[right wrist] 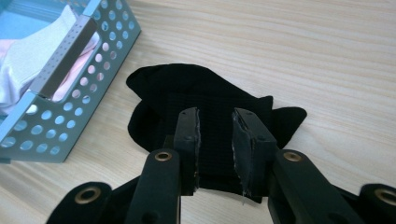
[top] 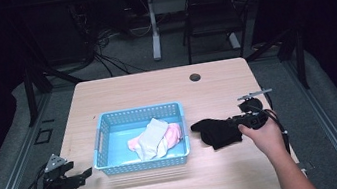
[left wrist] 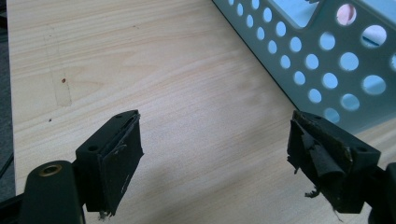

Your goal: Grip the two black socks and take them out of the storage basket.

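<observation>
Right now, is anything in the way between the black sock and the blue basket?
Only the basket's own right wall; the table strip between is bare. The black sock lies right of it, under the right tool.

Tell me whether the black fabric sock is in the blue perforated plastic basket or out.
Out. The black fabric sock lies on the wooden table beside the blue perforated plastic basket.

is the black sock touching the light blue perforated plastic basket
Apart. In the right gripper view a strip of bare wooden table separates the black sock from the light blue perforated plastic basket; the high view agrees.
</observation>
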Tool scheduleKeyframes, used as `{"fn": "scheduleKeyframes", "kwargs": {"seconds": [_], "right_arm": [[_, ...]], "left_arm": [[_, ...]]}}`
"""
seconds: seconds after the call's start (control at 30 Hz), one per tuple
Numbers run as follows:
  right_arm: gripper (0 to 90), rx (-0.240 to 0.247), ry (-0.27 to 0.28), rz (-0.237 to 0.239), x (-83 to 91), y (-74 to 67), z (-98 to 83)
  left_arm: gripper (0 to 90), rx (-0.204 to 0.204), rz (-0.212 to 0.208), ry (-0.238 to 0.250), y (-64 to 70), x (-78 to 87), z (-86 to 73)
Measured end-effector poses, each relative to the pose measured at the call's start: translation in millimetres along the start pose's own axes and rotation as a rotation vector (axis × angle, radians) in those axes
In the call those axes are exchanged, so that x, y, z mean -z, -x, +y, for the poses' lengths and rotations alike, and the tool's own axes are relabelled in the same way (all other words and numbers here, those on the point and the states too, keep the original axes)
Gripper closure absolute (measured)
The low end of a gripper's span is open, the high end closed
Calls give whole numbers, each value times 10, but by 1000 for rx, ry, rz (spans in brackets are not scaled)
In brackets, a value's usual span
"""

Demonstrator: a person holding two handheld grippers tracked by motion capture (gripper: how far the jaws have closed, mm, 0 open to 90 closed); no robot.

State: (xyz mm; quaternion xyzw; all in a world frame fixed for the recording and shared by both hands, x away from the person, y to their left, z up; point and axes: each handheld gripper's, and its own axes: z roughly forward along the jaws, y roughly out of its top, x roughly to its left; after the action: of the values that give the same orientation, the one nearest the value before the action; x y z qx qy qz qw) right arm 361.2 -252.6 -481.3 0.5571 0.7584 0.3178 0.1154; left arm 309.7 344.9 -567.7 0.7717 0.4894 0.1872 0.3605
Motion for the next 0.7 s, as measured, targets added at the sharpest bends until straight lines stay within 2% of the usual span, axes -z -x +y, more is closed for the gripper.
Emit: {"fn": "scheduleKeyframes", "kwargs": {"seconds": [0.2, 0.37, 0.5, 0.7], "right_arm": [[704, 21, 23, 19, 27, -117, -25], [691, 54, 38, 8, 28, -212, -55], [658, 87, 47, 16, -11, -338, -123], [640, 100, 51, 36, -102, -434, -208]], "left_arm": [[179, 0, -2, 0, -1, 3, 0], [179, -1, -2, 0, -2, 3, 0], [179, -1, -2, 1, -2, 4, 0], [179, -1, -2, 1, -1, 5, 0]]}}
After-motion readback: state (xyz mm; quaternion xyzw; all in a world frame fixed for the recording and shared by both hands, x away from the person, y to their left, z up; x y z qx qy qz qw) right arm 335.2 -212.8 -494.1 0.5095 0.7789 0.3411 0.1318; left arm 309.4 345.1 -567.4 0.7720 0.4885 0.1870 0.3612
